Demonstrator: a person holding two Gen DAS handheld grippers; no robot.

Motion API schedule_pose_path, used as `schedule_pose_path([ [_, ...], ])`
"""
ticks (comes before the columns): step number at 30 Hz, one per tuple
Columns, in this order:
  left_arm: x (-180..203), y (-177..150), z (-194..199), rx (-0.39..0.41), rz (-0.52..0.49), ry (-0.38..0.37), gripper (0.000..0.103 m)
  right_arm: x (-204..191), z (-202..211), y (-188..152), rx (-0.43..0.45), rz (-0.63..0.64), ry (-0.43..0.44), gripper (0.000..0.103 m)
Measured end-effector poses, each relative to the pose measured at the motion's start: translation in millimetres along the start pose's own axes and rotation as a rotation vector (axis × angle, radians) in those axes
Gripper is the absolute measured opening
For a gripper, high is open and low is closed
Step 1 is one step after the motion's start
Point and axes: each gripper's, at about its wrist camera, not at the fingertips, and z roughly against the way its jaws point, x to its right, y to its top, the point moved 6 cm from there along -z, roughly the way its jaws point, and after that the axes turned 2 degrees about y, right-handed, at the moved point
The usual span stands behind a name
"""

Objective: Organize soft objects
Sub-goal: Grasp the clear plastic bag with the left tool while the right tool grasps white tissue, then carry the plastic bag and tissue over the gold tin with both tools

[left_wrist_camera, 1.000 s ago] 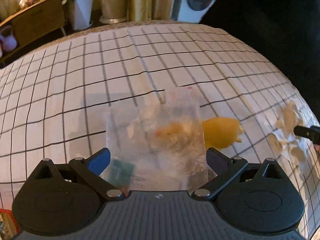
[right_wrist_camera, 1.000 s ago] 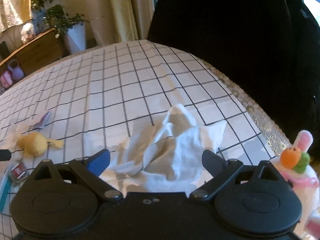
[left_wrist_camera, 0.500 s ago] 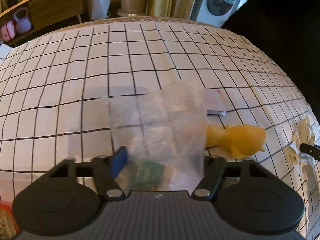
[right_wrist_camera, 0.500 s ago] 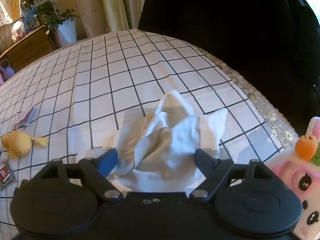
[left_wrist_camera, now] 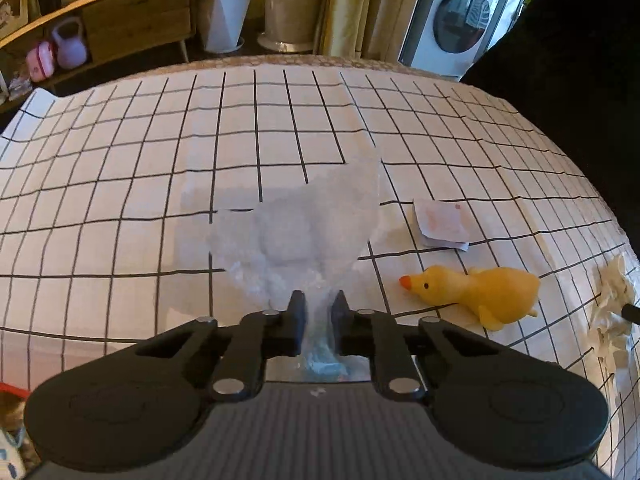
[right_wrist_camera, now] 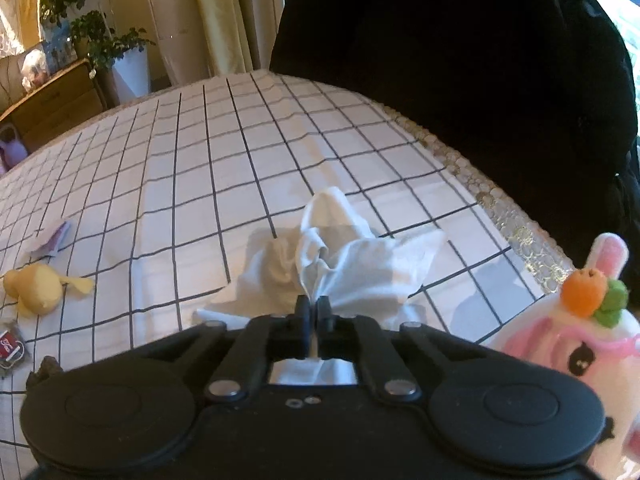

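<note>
On the checked tablecloth (left_wrist_camera: pixel 120 208), your left gripper (left_wrist_camera: pixel 318 312) pinches the clear plastic bag (left_wrist_camera: pixel 296 236), yellow duck (left_wrist_camera: pixel 476 290) at its three o'clock; your right gripper (right_wrist_camera: pixel 313 310) pinches the white cloth (right_wrist_camera: pixel 344 256).

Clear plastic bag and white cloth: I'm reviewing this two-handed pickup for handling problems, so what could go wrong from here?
1. The left tool pinches only a bunched edge of the clear plastic bag; the slick film may slip out when lifted.
2. The right tool grips a narrow fold of the white cloth; the loose remainder could drag across the checked tablecloth toward the plush bunny.
</note>
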Motion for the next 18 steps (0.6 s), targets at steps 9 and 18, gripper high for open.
schedule_pose_path([
  [9, -2, 2, 35, 0.040, -0.002, -0.018, 0.012, -10, 53, 9, 0.123, 0.039, 0.059, 0.001],
  [18, 3, -2, 82, 0.059, -0.018, -0.076, 0.012, -23, 122, 16, 0.207, 0.054, 0.157, 0.001],
])
